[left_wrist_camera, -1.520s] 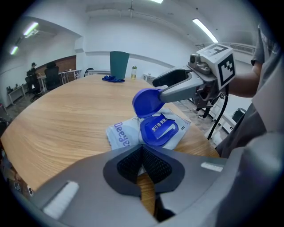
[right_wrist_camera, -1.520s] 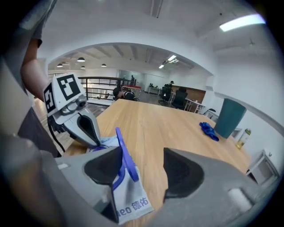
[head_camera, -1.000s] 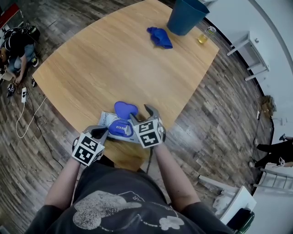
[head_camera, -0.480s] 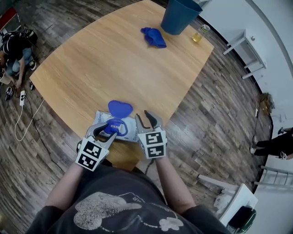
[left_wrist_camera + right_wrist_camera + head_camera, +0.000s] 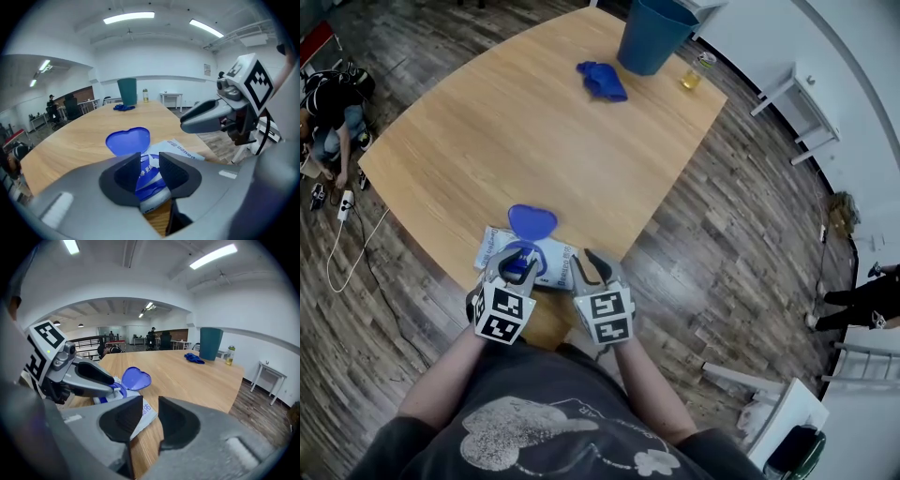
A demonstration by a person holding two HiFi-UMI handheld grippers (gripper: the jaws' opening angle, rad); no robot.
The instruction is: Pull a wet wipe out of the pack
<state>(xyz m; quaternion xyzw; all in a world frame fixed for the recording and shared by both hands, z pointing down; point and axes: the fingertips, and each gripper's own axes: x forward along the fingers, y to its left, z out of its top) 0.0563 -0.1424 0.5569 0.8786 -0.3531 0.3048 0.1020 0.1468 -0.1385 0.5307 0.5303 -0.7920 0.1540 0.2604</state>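
Observation:
The white and blue wet wipe pack (image 5: 550, 262) lies at the table's near edge with its blue lid (image 5: 532, 222) flipped up. My left gripper (image 5: 516, 271) hovers over the pack's blue opening ring (image 5: 151, 174). Its jaws have just been closing, but a gap still shows and nothing is pinched. My right gripper (image 5: 592, 270) stands off the pack's right end, above the table edge. Its jaws have also been closing and are narrow but apart, with nothing between them. The right gripper view shows the lid (image 5: 136, 378), the pack (image 5: 146, 411) and the left gripper (image 5: 96, 376).
A blue bin (image 5: 654, 36), a blue cloth (image 5: 602, 81) and a small bottle of yellow liquid (image 5: 692, 74) stand at the table's far corner. A white side table (image 5: 789, 89) stands on the right. A person (image 5: 328, 98) crouches on the floor at the left.
My left gripper has moved right onto the pack's opening and opened from shut. My right gripper has drawn back off the pack toward me, and its jaws have narrowed.

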